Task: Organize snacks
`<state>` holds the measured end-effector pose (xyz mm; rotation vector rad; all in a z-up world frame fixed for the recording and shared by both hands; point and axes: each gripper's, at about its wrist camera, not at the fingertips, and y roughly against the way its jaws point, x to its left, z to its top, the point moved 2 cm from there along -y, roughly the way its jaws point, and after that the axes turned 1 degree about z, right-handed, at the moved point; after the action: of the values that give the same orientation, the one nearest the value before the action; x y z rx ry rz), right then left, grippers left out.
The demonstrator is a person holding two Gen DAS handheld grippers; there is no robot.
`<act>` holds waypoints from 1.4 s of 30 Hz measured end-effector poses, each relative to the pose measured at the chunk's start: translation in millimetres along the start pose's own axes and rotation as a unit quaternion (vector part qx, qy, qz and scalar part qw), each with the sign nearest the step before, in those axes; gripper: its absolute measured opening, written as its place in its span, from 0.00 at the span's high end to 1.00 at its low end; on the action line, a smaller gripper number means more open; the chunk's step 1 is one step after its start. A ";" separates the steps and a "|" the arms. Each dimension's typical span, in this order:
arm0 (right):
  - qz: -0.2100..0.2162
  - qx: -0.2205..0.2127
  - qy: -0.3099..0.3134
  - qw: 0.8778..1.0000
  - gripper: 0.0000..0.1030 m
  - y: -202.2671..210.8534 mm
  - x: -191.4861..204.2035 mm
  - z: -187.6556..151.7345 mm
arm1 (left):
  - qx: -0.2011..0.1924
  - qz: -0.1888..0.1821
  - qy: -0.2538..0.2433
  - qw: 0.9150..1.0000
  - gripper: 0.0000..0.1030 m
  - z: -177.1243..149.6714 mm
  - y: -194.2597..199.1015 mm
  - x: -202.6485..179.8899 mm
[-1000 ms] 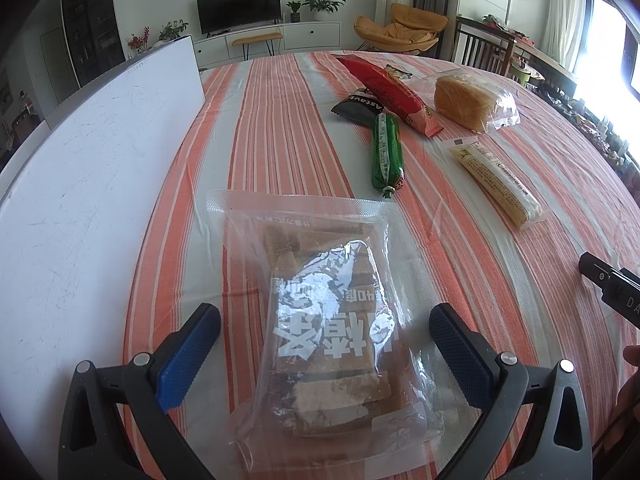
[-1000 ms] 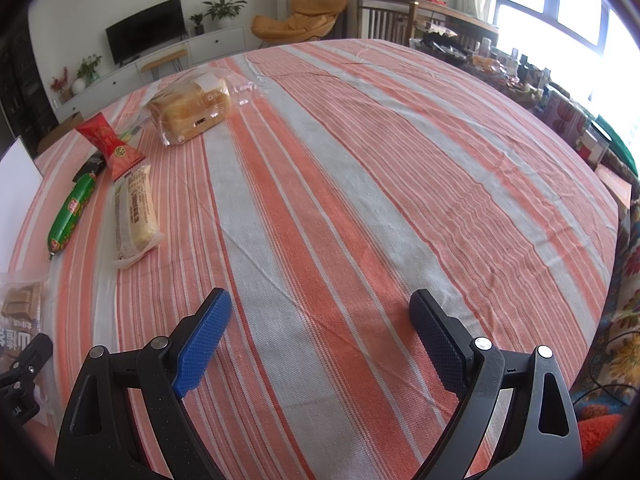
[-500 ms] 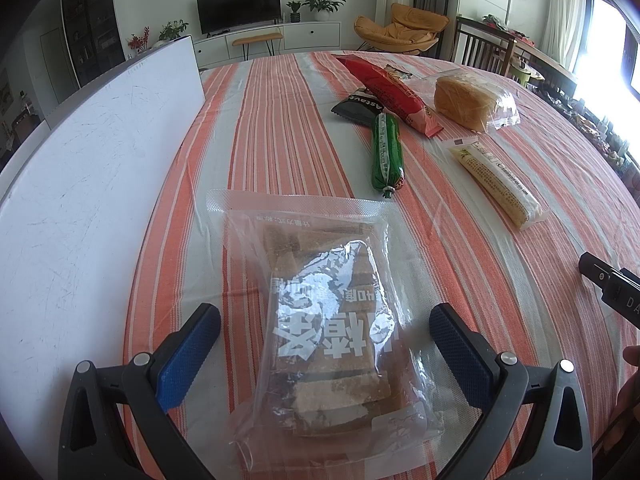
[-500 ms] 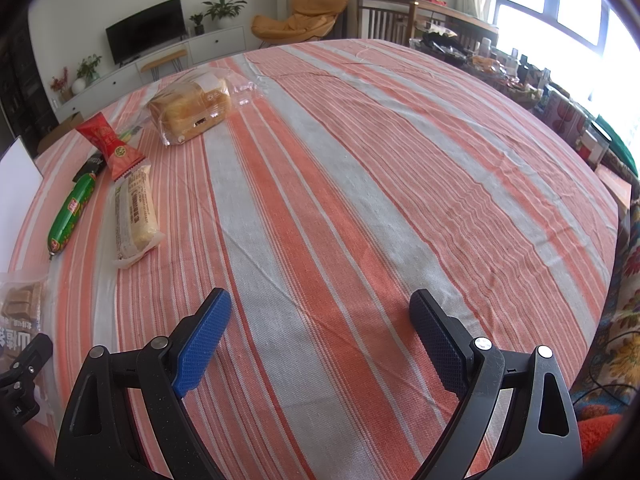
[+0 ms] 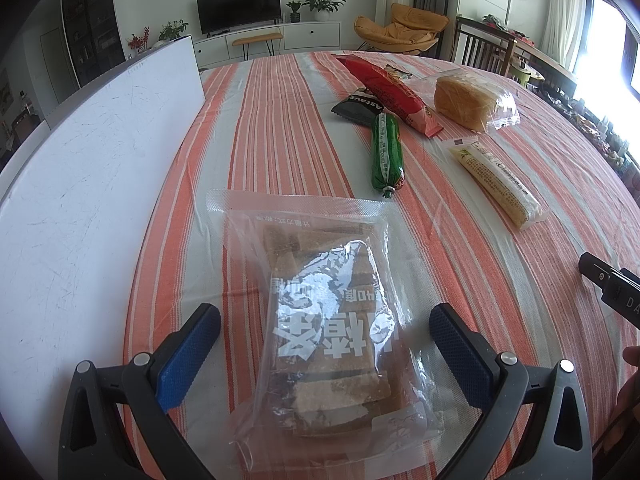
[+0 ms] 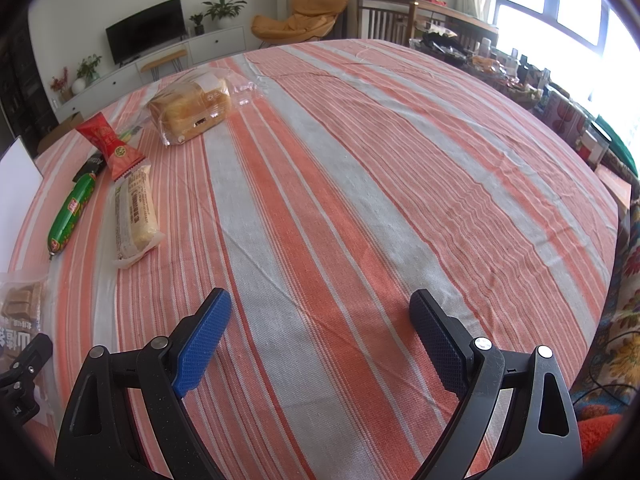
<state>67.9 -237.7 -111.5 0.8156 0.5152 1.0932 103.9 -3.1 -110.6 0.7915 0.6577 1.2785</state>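
A clear bag of brown cake slices (image 5: 324, 320) lies on the striped tablecloth between the fingers of my left gripper (image 5: 324, 328), which is open around it without touching. Beyond it lie a green sausage (image 5: 386, 152), a pale long bread pack (image 5: 494, 180), a red snack pack (image 5: 388, 92), a black packet (image 5: 358, 105) and a bagged loaf (image 5: 472, 100). My right gripper (image 6: 320, 320) is open over bare cloth; the bread pack (image 6: 134, 216), sausage (image 6: 72, 210) and loaf (image 6: 192, 110) lie far to its left.
A white board (image 5: 80, 184) runs along the table's left side. The right gripper's body (image 5: 612, 292) and a hand (image 5: 630, 384) show at the right edge of the left wrist view. Chairs and cluttered shelves stand past the table's far right edge (image 6: 616, 208).
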 end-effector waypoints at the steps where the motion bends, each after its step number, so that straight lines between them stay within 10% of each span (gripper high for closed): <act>1: 0.000 0.000 0.000 1.000 0.10 0.0 0.0 0.0 | 0.000 0.000 0.000 1.000 0.00 0.0 0.1 0.0; 37: 0.001 0.000 0.000 1.000 0.10 -0.3 0.1 -0.3 | 0.000 0.000 0.000 1.000 0.00 0.0 0.1 0.1; 42: 0.113 -0.014 -0.080 0.990 0.11 10.8 -24.6 6.0 | 0.031 -0.016 -0.018 0.999 0.00 1.3 1.8 1.3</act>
<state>56.6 -259.9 -99.8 0.9454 0.2764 1.2269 104.2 -1.9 -108.4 0.8505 0.6801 1.2174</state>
